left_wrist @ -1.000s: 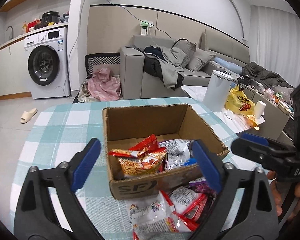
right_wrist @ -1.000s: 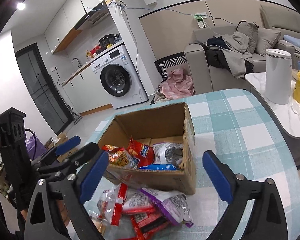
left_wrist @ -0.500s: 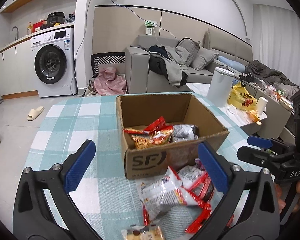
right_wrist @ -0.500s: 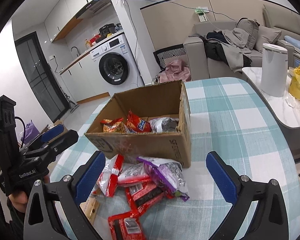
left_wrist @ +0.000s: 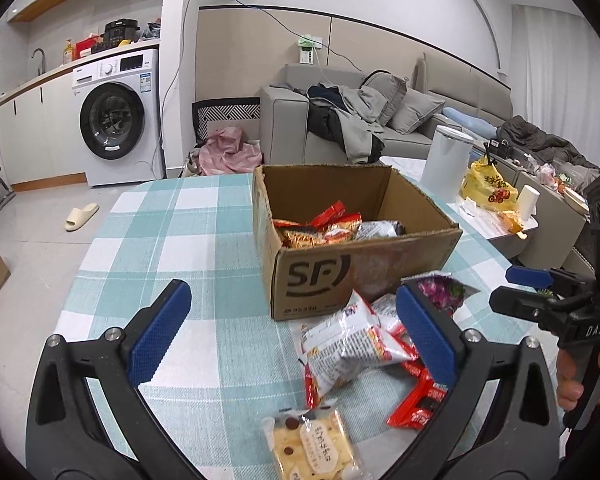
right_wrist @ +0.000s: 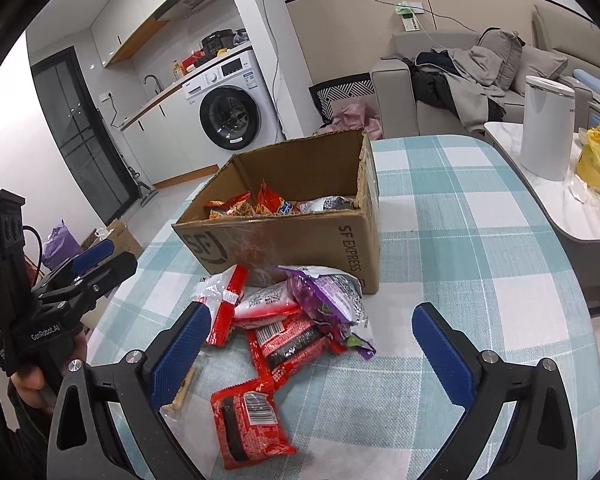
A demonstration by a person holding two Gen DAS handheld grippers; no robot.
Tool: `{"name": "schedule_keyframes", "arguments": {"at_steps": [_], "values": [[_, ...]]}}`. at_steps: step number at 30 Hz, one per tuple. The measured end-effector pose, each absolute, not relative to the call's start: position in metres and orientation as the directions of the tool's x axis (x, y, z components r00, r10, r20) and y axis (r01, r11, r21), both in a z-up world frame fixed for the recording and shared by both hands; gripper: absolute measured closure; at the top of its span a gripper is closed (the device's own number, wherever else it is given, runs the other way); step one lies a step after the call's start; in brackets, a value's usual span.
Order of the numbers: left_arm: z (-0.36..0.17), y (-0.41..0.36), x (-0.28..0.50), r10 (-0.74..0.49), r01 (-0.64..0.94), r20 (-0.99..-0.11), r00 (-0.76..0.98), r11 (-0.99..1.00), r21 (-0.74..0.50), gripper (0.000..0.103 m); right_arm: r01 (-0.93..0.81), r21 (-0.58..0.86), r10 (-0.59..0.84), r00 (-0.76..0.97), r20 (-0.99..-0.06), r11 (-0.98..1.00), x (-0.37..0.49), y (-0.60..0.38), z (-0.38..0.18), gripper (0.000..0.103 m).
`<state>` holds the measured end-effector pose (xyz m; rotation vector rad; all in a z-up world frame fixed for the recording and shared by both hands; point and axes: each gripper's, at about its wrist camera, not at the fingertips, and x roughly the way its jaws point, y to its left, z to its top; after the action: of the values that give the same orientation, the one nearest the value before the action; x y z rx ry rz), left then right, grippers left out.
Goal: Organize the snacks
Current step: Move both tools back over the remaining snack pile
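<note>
Left wrist view: the left gripper (left_wrist: 294,330), jaws spread and empty, hovers over the checked table (left_wrist: 188,240); one cardboard box (left_wrist: 352,236) at 12 o'clock holds several snack packets (left_wrist: 324,228).

Right wrist view: the right gripper (right_wrist: 310,344), released, frames about six loose packets (right_wrist: 292,320) lying before the box (right_wrist: 296,216).
</note>
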<state>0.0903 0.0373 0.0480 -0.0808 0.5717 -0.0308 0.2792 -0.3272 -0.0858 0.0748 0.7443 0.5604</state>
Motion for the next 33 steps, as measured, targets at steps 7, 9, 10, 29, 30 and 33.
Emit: {"name": "schedule_keyframes", "arguments": {"at_steps": [7,9,10,29,30,33], "values": [[0.039,0.029,0.075,-0.037,0.015,-0.558,0.829,0.999,-0.044,0.001,-0.464,0.247,0.501,0.572,-0.65,0.85,0.269,-0.331,-0.096,0.0],[0.037,0.029,0.07,-0.036,0.016,-0.561,0.827,0.999,-0.041,0.001,-0.469,0.252,0.507,0.567,-0.649,0.846,0.266,-0.333,-0.097,0.0],[0.036,0.029,0.068,-0.035,0.015,-0.562,0.826,0.999,-0.04,0.001,-0.473,0.252,0.51,0.564,-0.649,0.844,0.264,-0.333,-0.098,0.0],[-0.001,0.023,0.035,-0.037,0.038,-0.602,0.798,0.999,-0.011,0.001,-0.627,0.249,0.608,0.457,-0.65,0.738,0.222,-0.314,-0.12,0.0],[-0.003,0.022,0.035,-0.033,0.037,-0.606,0.795,0.999,-0.007,0.001,-0.625,0.25,0.607,0.458,-0.65,0.74,0.222,-0.313,-0.121,0.0],[-0.01,0.023,0.037,-0.038,0.036,-0.616,0.787,0.999,-0.016,0.001,-0.63,0.24,0.6,0.451,-0.661,0.739,0.222,-0.307,-0.125,0.0]]}}
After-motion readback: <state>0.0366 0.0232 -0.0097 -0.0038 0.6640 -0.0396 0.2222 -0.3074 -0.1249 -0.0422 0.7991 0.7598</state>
